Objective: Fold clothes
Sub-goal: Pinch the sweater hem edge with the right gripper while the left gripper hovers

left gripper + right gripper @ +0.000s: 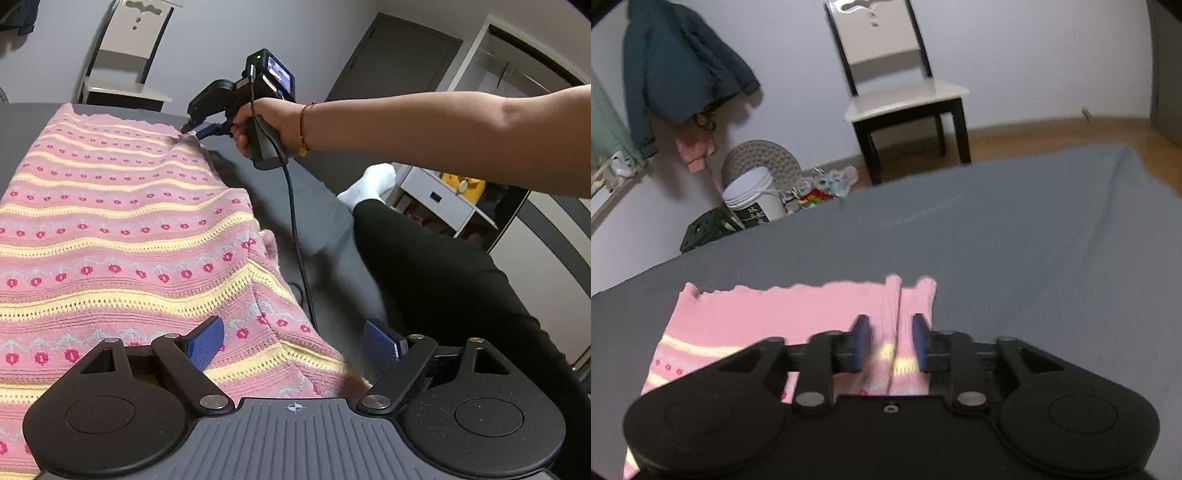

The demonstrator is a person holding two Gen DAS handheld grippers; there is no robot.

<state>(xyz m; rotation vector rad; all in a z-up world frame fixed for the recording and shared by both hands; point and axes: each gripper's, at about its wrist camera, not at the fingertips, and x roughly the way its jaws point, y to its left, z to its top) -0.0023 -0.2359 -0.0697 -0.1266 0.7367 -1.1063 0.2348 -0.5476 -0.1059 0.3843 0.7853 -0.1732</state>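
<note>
A pink knitted sweater with yellow stripes [122,236] lies on grey bedding [1015,229], its corner between the right gripper's [891,343] parted pads, the left gripper [293,343] spread wide above it.

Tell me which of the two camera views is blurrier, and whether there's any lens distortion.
Right wrist view: motion-smeared, the pink knit garment and chair soft-edged. Left wrist view: sharper, the garment's pattern crisp, only the black-clad leg blurred. Both show fisheye bending, dark corners, and soft even indoor light.
</note>
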